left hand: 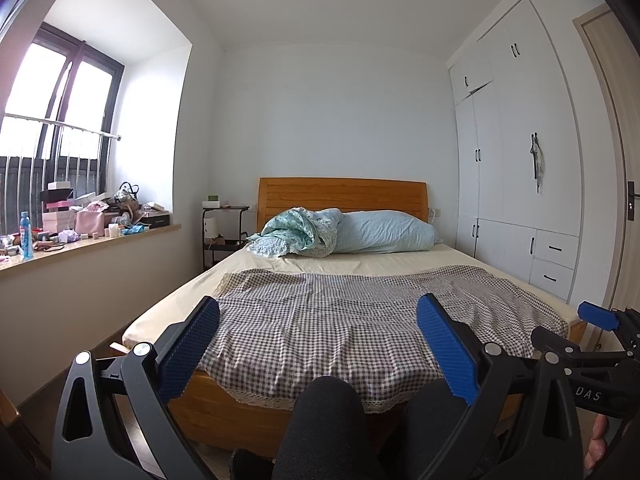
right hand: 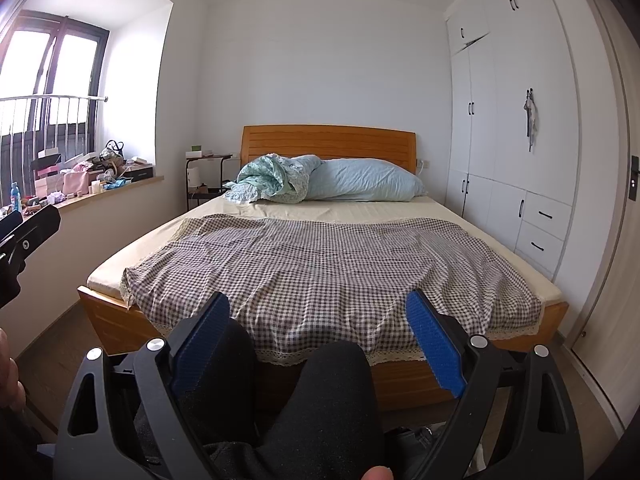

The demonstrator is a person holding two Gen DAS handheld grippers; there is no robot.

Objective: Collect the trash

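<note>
My left gripper (left hand: 318, 312) is open, its blue pads wide apart, aimed at the foot of a wooden bed (left hand: 224, 412). My right gripper (right hand: 318, 304) is open too, with nothing between its pads. Both hang above the person's dark-trousered knees (right hand: 332, 392). A checked cloth (left hand: 340, 320) covers the near half of the bed. Clutter of boxes, bags and crumpled paper lies on the windowsill (left hand: 96, 216), far left; a blue bottle (left hand: 26, 236) stands there. The right gripper's blue tip (left hand: 598, 316) shows at the right edge of the left wrist view.
A blue pillow (left hand: 384, 232) and a bunched green quilt (left hand: 296, 232) lie at the headboard. A black bedside rack (left hand: 224, 236) stands left of the bed. White wardrobes (left hand: 516, 160) line the right wall, with a door (left hand: 616, 160) beyond. Floor strips run along both sides of the bed.
</note>
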